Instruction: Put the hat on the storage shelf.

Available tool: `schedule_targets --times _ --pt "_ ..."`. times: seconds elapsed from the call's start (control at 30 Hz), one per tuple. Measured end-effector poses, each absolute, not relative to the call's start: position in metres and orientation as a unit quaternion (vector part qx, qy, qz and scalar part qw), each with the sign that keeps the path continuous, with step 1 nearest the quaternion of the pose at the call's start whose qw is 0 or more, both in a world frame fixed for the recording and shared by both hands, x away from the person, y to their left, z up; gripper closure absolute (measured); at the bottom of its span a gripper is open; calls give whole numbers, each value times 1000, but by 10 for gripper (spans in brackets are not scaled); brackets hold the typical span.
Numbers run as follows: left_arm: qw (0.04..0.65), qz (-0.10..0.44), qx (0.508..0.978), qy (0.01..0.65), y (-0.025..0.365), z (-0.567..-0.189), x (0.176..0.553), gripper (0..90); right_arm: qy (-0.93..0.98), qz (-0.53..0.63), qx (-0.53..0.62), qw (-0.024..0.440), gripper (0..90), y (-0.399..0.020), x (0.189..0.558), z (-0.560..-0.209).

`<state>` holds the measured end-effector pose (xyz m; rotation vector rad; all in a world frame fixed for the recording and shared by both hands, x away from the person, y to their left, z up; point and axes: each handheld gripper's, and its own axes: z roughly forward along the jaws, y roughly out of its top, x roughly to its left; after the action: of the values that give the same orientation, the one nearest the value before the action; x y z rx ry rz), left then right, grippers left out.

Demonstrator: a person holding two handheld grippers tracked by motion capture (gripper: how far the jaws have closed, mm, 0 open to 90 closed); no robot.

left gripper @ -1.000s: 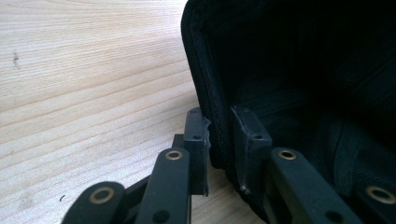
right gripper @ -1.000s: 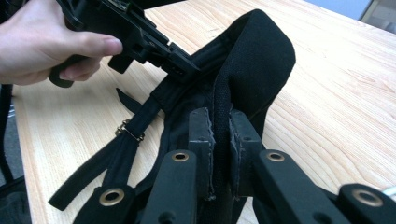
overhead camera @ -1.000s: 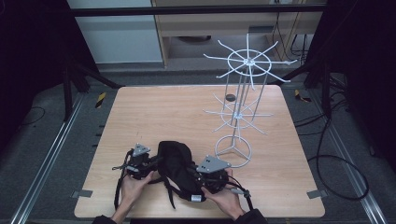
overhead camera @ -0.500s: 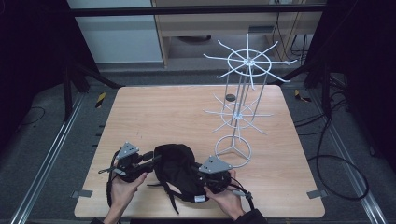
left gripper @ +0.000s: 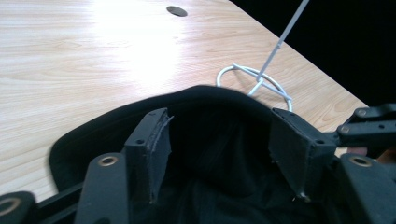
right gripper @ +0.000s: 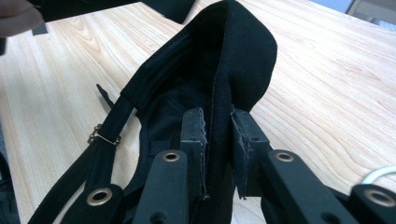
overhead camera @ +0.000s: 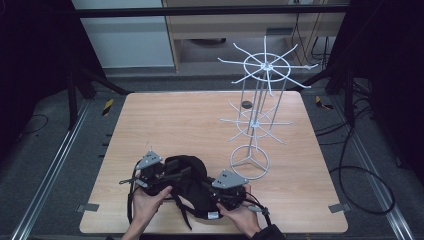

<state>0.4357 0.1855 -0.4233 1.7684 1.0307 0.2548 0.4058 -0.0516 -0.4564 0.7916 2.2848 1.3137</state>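
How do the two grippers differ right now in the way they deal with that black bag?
The left gripper stands open, its pads apart and clear of the black bag; its jaws have just been opening. The right gripper pinches the bag's edge between its pads, though its jaws have just eased slightly. Both sit at the table's near edge, each in one hand.

Black bag rim between right gripper jaws

L gripper jaws just opening; R gripper seemingly clamped.
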Motion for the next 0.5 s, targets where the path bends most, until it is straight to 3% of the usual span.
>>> schedule_targets --times 0.5 --pt "510 112 733 437 167 -428 439 349 819 479 260 181 747 -46 402 -460"
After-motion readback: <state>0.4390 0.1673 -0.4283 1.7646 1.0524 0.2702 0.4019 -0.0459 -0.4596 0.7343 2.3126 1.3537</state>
